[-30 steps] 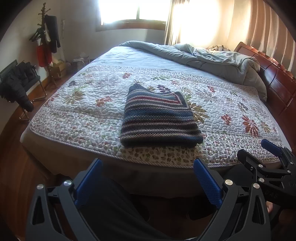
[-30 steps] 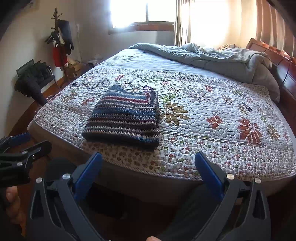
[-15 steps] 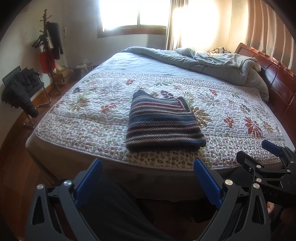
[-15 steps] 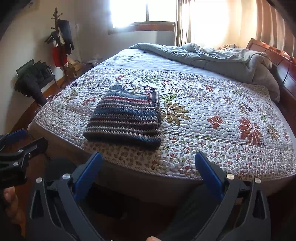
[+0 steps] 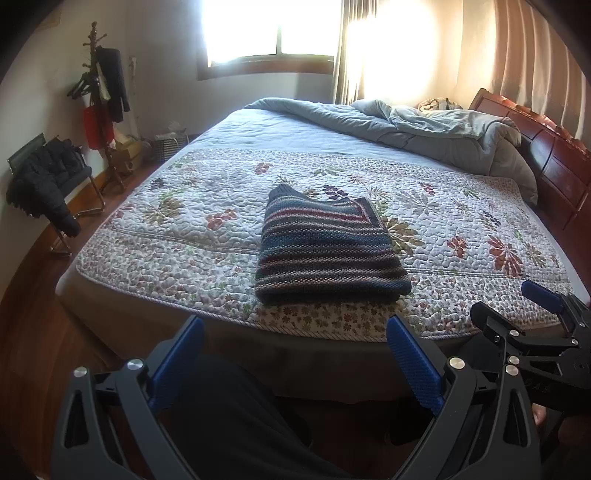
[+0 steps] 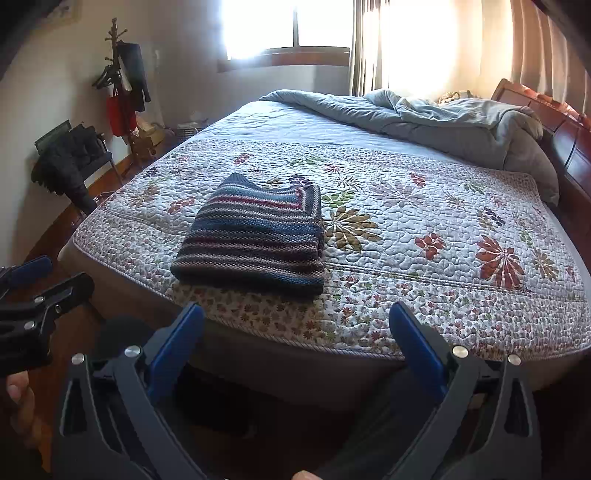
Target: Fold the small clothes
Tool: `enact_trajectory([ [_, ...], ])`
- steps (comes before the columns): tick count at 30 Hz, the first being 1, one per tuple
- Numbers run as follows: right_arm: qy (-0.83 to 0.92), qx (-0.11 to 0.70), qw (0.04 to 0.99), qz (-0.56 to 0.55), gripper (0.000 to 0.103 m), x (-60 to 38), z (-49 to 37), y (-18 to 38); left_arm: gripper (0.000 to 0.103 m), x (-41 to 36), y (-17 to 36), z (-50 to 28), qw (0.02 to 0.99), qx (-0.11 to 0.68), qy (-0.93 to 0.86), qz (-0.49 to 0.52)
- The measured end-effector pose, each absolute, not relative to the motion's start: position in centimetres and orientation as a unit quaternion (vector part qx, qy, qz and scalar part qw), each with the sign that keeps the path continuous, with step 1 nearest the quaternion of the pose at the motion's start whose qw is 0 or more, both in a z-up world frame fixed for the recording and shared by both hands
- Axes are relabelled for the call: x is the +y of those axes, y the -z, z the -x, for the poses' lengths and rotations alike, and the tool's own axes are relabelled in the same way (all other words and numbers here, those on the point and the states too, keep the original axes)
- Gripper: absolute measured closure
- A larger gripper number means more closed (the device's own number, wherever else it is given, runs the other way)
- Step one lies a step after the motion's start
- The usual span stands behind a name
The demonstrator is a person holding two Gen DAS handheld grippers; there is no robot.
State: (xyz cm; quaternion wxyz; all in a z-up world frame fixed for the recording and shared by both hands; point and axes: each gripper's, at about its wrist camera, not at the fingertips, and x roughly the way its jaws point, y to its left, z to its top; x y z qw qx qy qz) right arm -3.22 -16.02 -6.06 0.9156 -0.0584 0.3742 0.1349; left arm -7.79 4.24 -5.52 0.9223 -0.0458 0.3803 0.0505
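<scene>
Blue ribbed pads line both fingers of the left gripper [image 5: 293,354], spread wide with nothing between them; same for the right gripper [image 6: 295,347], wide apart and empty. Both hang short of the bed's near edge, well apart from the cloth. Bases of both tools are cut off by the frame bottom. Dark trouser legs [image 5: 236,417] show under the fingers, mostly in shadow. In the right wrist view part of a hand [image 6: 18,402] shows at the left edge, cropped.

One folded striped sweater [image 5: 328,251] lies flat on the floral quilt [image 5: 177,236], near the bed's front edge, left of centre in the right wrist view, its fold facing the grippers. Layers inside the fold are hidden, so sleeves cannot be made out.

One rumpled grey duvet [image 5: 424,133] is bunched at the far end against the wooden headboard [image 5: 554,162], whose far part is cut off. Something patterned behind the duvet is too small to tell. One coat rack [image 5: 101,99] with hanging clothes and one chair [image 5: 48,177] piled with dark garments stand by the left wall. One window [image 5: 269,33] is blown out by glare, with curtains [image 5: 517,55] to its right.
</scene>
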Motion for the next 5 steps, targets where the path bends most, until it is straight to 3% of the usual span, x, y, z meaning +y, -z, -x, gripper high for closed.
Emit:
enact_trajectory([
  [5, -0.134, 0.372, 0.917, 0.058, 0.003, -16.04, 3.39, 5.9, 0.004, 4.32, 5.39, 7.91, 0.921, 0.383, -0.055, 0.045],
])
